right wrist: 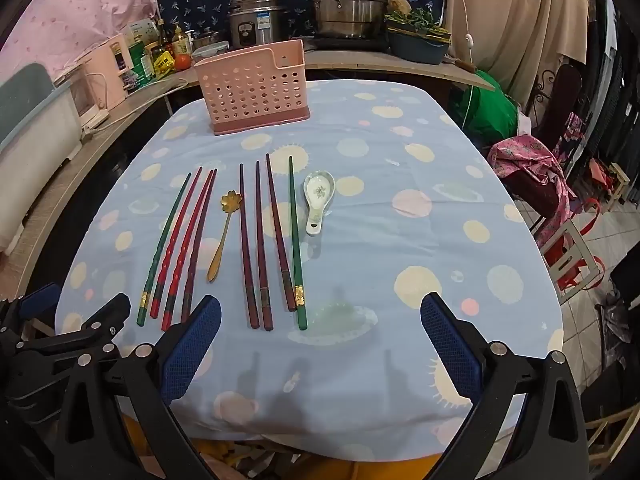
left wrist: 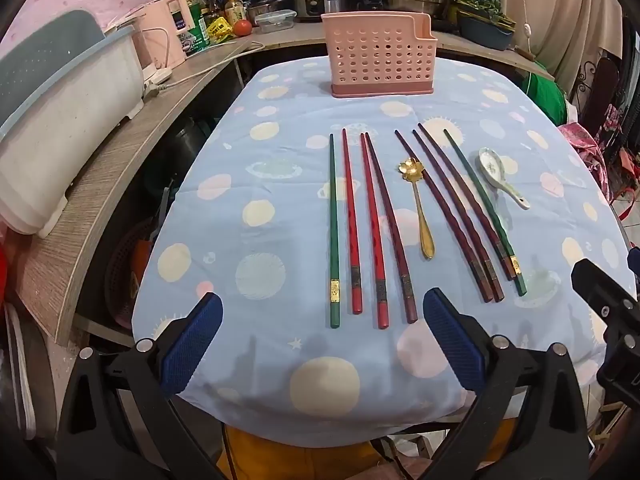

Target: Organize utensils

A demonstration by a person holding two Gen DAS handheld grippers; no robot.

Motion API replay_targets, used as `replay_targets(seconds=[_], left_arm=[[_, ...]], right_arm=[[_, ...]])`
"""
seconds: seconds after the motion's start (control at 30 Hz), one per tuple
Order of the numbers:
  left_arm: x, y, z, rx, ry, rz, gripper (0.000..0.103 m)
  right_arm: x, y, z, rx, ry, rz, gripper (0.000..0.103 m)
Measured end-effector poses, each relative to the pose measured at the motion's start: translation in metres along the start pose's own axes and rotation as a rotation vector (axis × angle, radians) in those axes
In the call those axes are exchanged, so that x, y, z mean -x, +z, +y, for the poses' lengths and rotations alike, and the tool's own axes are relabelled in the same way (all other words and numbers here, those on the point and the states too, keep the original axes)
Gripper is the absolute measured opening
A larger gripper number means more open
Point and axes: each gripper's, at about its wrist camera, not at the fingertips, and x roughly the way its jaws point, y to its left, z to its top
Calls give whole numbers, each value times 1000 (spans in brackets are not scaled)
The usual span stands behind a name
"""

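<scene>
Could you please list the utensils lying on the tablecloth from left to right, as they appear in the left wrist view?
Green chopstick with gold band → two red chopsticks → dark maroon chopstick → gold flower-bowled metal spoon → three dark maroon chopsticks → second green chopstick → white ceramic soup spoon.

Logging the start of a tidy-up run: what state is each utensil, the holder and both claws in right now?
Pink utensil holder: upright, nothing visible inside.
Eight chopsticks: flat on the tablecloth, side by side, unsorted.
Gold spoon: flat between the chopsticks.
Ceramic spoon: flat, bowl up, right of the chopsticks.
Left claw: open, holding nothing.
Right claw: open, holding nothing.
</scene>
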Motion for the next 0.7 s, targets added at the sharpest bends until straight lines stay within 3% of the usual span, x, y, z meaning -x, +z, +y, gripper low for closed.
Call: replay_targets(seconds=[0.33,0.37,0.7], left_arm=[[-2,1,4,-8,-32,10,96],[0,-1,2,6,-6,6,96],[2,1,5,10,-5,5,96]], right_arm=[[1,-1,3,9,2,-2,96],[7,0,-1,3,3,1,96],[2,-1,3,6,7,-6,96]])
